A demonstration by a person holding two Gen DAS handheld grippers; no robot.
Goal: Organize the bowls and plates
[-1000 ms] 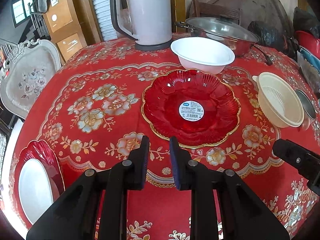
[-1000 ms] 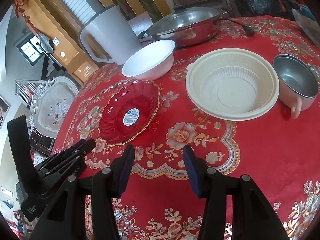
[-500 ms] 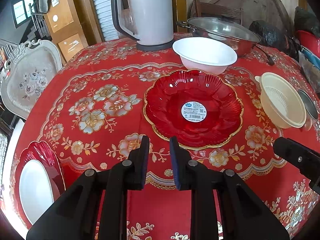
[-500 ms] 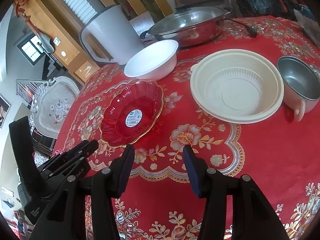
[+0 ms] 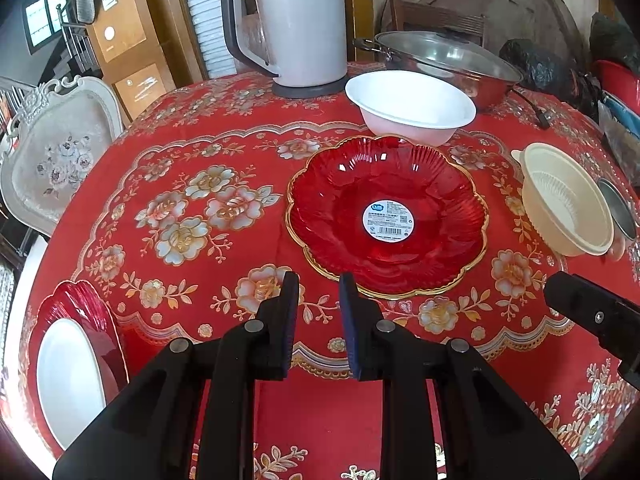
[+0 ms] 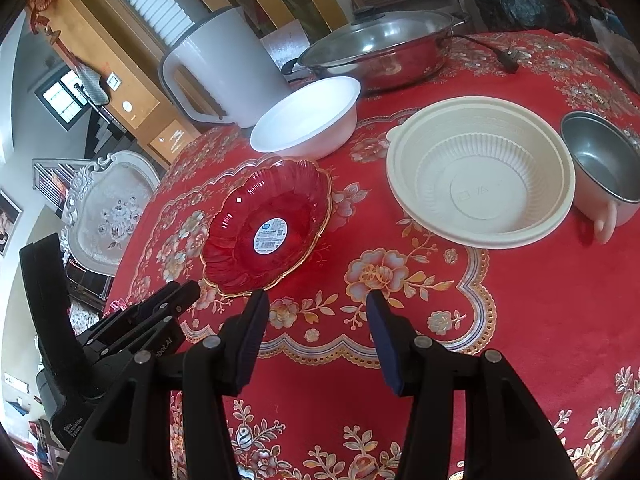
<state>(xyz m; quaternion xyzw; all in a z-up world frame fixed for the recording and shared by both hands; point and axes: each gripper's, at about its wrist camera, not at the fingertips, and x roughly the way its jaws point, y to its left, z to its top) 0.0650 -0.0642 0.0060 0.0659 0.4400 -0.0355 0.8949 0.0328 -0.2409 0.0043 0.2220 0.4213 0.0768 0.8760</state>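
The left tongs' body [image 6: 74, 424] is showing white lettering reading "Data Acquisition System". The red plate's round sticker [image 5: 388, 220] is carrying print too small to read

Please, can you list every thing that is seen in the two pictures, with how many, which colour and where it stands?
flower plate: 1, red with gold rim, table centre
white bowl: 1, behind the flower plate
ribbed bowl: 1, cream, right of the flower plate
metal cup: 1, steel, far right
stacked plates: white on red, near left edge
kettle: 1, white, back
lidded pot: 1, steel, back
tablecloth: red, floral
left gripper: black, narrow gap, empty
right gripper: black, open, empty
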